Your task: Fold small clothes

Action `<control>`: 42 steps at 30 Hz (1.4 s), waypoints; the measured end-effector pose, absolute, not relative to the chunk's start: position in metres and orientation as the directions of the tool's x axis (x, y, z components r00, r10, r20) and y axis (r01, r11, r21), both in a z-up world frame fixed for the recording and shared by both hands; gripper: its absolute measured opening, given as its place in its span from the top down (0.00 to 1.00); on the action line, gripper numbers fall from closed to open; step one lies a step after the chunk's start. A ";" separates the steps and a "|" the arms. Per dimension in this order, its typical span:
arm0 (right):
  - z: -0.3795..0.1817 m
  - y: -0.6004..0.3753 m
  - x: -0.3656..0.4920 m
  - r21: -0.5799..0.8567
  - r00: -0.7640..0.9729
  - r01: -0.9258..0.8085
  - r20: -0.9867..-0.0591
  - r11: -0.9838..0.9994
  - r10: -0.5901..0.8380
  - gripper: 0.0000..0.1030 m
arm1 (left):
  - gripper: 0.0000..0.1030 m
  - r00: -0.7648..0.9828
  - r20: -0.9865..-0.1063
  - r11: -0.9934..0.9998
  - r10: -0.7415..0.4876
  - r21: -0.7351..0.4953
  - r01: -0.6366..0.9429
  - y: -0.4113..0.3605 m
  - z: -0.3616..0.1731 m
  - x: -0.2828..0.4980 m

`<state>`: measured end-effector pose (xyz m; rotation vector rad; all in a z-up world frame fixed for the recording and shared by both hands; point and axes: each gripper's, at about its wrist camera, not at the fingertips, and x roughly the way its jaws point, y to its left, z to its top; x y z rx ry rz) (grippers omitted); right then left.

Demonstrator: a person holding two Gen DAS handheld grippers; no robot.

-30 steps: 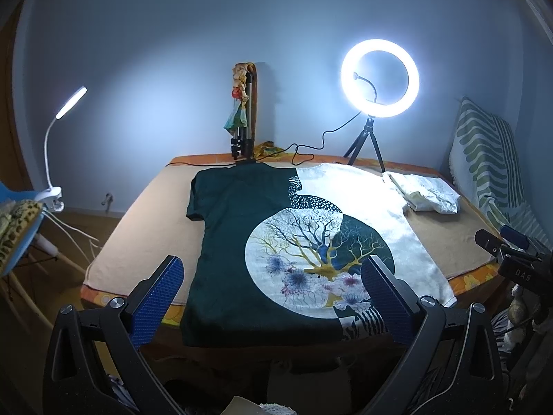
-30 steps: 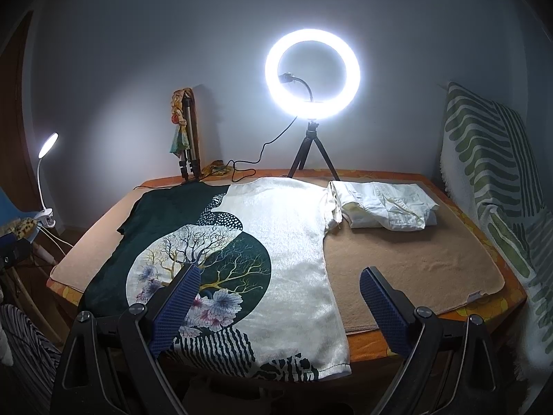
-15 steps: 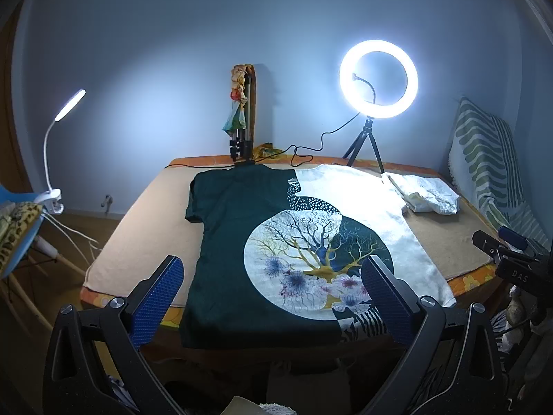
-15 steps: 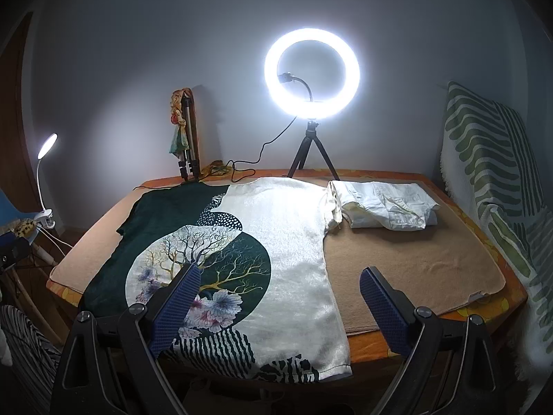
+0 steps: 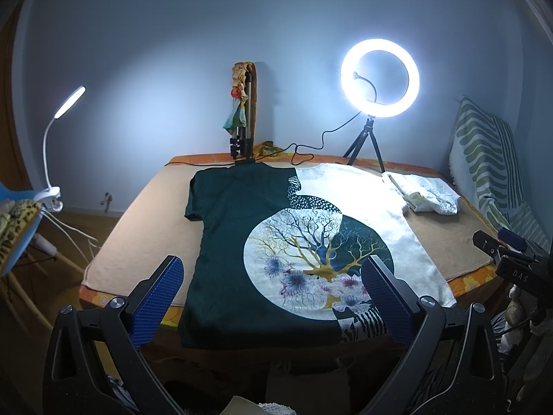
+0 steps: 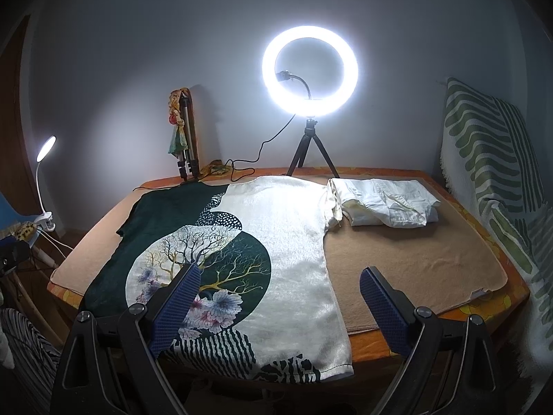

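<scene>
Left wrist view: the left gripper [image 5: 268,295] hovers with jaws spread wide, gripping nothing, above the near hem of the dark green and cream short-sleeved T-shirt with a tree print [image 5: 297,242]. This view alone shows the right gripper [image 5: 511,256] from the side; its jaw state cannot be told there. Right wrist view: the right gripper [image 6: 280,306] has jaws spread, empty. The T-shirt [image 6: 242,242] lies flat on the tan cloth-covered table [image 6: 414,259], long axis near to far, neckline at the far end. Beyond lies a folded white garment [image 6: 383,205], then a glowing ring light on a tripod [image 6: 309,71].

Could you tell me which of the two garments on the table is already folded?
The white garment by the ring light's tripod; the green-and-white T-shirt lies spread flat.
</scene>
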<state>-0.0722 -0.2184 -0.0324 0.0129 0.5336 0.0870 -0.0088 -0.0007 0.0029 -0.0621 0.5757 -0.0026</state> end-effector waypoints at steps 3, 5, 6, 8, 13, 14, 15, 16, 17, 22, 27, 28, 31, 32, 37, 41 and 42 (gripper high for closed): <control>-0.033 -0.219 -0.072 0.035 0.858 -0.078 -0.507 0.996 0.085 0.08 | 0.01 0.839 -0.544 0.998 -0.020 -0.061 -0.015 0.000 0.003 -0.008; -0.033 -0.219 -0.072 0.035 0.858 -0.079 -0.506 0.996 0.086 0.08 | 0.01 0.838 -0.545 0.998 -0.020 -0.062 -0.016 0.000 0.001 -0.008; -0.033 -0.218 -0.072 0.034 0.858 -0.079 -0.506 0.996 0.086 0.08 | 0.01 0.838 -0.545 0.998 -0.020 -0.062 -0.016 0.000 0.002 -0.008; -0.034 -0.218 -0.071 0.033 0.857 -0.079 -0.508 0.996 0.085 0.08 | 0.01 0.837 -0.547 0.998 -0.018 -0.061 -0.018 0.001 0.001 -0.007; -0.036 -0.215 -0.063 0.035 0.851 -0.078 -0.518 0.996 0.085 0.08 | 0.01 0.832 -0.555 0.998 -0.015 -0.066 -0.026 0.004 -0.003 -0.004; -0.037 -0.214 -0.062 0.040 0.849 -0.081 -0.521 0.996 0.090 0.08 | 0.01 0.831 -0.557 0.997 -0.013 -0.067 -0.030 0.006 -0.004 -0.003; -0.037 -0.213 -0.060 0.044 0.847 -0.083 -0.523 0.996 0.093 0.08 | 0.01 0.830 -0.558 0.997 -0.013 -0.069 -0.031 0.007 -0.004 -0.002; -0.037 -0.212 -0.058 0.050 0.846 -0.086 -0.523 0.995 0.099 0.08 | 0.01 0.828 -0.560 0.997 -0.010 -0.070 -0.035 0.008 -0.006 -0.002; -0.038 -0.212 -0.056 0.056 0.845 -0.089 -0.524 0.994 0.105 0.09 | 0.01 0.827 -0.562 0.997 -0.007 -0.071 -0.040 0.010 -0.007 -0.001; -0.040 -0.207 -0.045 0.079 0.836 -0.101 -0.534 0.992 0.128 0.15 | 0.01 0.820 -0.572 0.995 -0.003 -0.081 -0.053 0.019 -0.010 0.003; -0.041 -0.200 -0.030 0.097 0.820 -0.127 -0.549 0.987 0.159 0.20 | 0.01 0.822 -0.567 0.990 -0.052 -0.139 -0.033 0.032 -0.020 0.006; -0.041 -0.198 -0.026 0.087 0.819 -0.133 -0.552 0.987 0.158 0.21 | 0.01 0.822 -0.565 0.986 -0.072 -0.162 -0.025 0.036 -0.022 0.007; -0.038 -0.190 -0.010 0.074 0.807 -0.165 -0.563 0.984 0.178 0.25 | 0.01 0.813 -0.573 0.975 -0.105 -0.220 -0.030 0.053 -0.035 0.010; -0.037 -0.188 -0.004 0.089 0.798 -0.178 -0.570 0.980 0.196 0.26 | 0.01 0.809 -0.579 0.974 -0.104 -0.226 -0.037 0.057 -0.039 0.011; -0.024 -0.162 0.029 0.115 0.752 -0.284 -0.589 0.952 0.296 0.26 | 0.10 0.764 -0.635 0.958 -0.113 -0.274 -0.085 0.090 -0.069 0.016; -0.014 -0.134 0.060 0.163 0.701 -0.363 -0.601 0.917 0.384 0.25 | 0.19 0.712 -0.681 0.922 -0.172 -0.366 -0.128 0.118 -0.098 0.019; -0.012 -0.125 0.069 0.170 0.687 -0.384 -0.605 0.908 0.404 0.24 | 0.23 0.704 -0.687 0.916 -0.177 -0.377 -0.137 0.121 -0.103 0.019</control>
